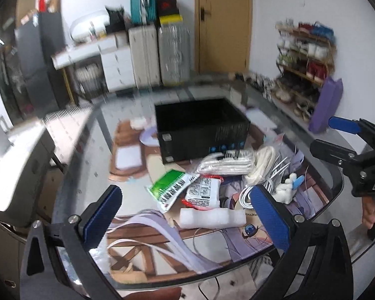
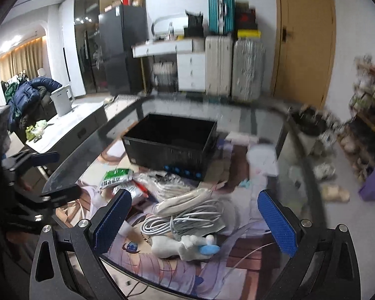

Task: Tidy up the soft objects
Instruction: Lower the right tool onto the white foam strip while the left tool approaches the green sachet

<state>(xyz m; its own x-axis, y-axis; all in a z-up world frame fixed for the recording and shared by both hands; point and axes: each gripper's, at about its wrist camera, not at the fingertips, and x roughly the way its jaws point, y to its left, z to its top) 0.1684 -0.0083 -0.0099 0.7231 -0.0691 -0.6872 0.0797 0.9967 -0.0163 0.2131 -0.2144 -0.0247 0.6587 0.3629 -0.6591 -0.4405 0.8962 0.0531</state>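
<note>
A pile of soft items lies on the glass table in front of an open black box (image 1: 202, 130) (image 2: 171, 142). It holds a green packet (image 1: 168, 187) (image 2: 117, 176), a white printed packet (image 1: 203, 192), a white foam block (image 1: 212, 217), a bagged white rope bundle (image 1: 225, 163), a cream cord coil (image 2: 185, 201), a white cable coil (image 2: 185, 222) and a small white plush toy (image 1: 286, 187) (image 2: 185, 247). My left gripper (image 1: 185, 217) is open and empty above the foam block. My right gripper (image 2: 195, 221) is open and empty above the cables and plush.
The table carries an anime-print mat (image 1: 162, 245) and ends in a rounded near edge (image 2: 127, 272). A white counter with a kettle (image 2: 62, 100) stands to the left. Suitcases (image 2: 235, 67), a door and a shoe rack (image 1: 305, 62) line the back and right.
</note>
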